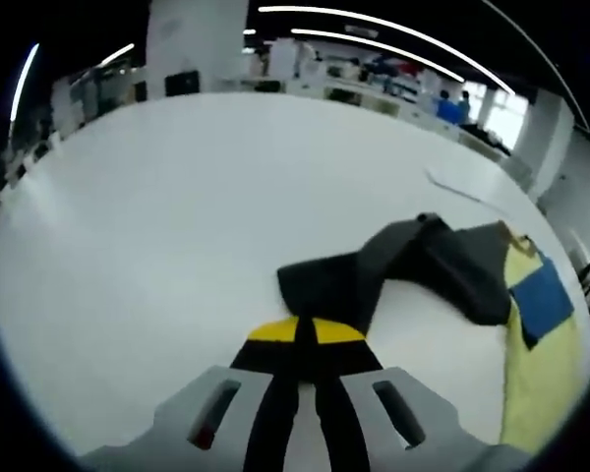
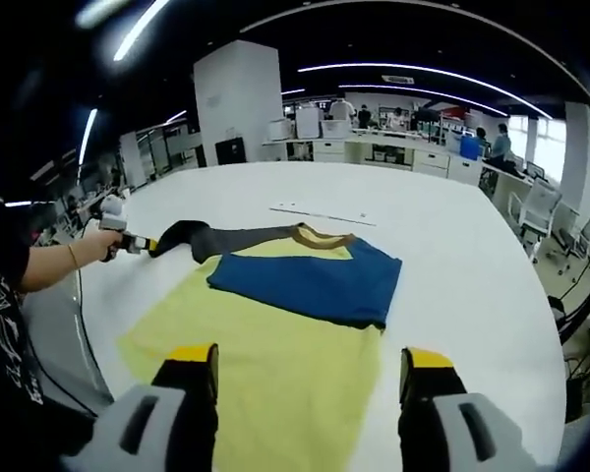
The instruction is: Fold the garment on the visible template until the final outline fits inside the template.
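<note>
A garment lies on the white table: a yellow body, a blue panel across its chest and dark grey sleeves. My left gripper is shut on the end of one dark sleeve, pulling it out away from the body. In the right gripper view that gripper holds the stretched sleeve at the table's left side, in a person's hand. My right gripper hovers open over the yellow body, with nothing between its jaws.
A thin pale strip lies flat on the table beyond the garment, also seen as a pale strip in the left gripper view. Desks, chairs and people stand past the far table edge. A person's arm reaches in from the left.
</note>
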Available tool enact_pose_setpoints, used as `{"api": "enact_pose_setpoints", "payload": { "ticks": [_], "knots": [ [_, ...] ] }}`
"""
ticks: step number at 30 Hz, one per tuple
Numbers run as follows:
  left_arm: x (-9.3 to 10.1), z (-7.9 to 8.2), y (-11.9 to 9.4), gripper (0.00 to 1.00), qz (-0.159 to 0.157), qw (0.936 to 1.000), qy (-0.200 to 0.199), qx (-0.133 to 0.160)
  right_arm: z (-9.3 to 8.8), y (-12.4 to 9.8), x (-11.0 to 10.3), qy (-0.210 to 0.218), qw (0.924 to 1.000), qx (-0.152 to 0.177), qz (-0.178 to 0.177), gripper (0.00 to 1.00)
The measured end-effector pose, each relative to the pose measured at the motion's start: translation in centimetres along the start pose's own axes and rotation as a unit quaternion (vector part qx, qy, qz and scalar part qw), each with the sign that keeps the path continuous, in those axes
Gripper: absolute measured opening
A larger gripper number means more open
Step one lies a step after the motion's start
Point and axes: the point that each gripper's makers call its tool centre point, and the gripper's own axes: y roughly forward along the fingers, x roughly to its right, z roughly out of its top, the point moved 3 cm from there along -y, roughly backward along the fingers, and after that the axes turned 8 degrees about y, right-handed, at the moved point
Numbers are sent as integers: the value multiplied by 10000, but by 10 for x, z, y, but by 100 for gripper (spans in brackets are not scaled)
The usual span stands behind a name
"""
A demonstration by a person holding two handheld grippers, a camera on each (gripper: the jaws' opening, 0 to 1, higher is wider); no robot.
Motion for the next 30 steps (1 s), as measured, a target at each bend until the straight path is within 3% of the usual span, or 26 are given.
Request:
{"api": "enact_pose_setpoints", "payload": {
  "ticks": [3,7,12,17,22,30],
  "knots": [
    [-12,15,-13,0,52,9988,228,421,1,-2,1,20,10000,31,-26,74],
    [-23,19,-25,0,47,9975,523,482,2,-1,2,94,9999,66,-4,74],
    [-33,19,-34,0,8,9962,622,618,6,1,-5,110,9998,128,92,74],
    [-39,17,-38,0,36,9970,576,522,7,1,-4,100,9998,120,92,74],
    [-45,19,-41,0,54,9983,220,532,6,-2,-5,128,9998,147,80,74],
    [-41,12,-43,0,66,9995,123,289,5,-6,-7,205,9996,171,40,73]
  ]
}}
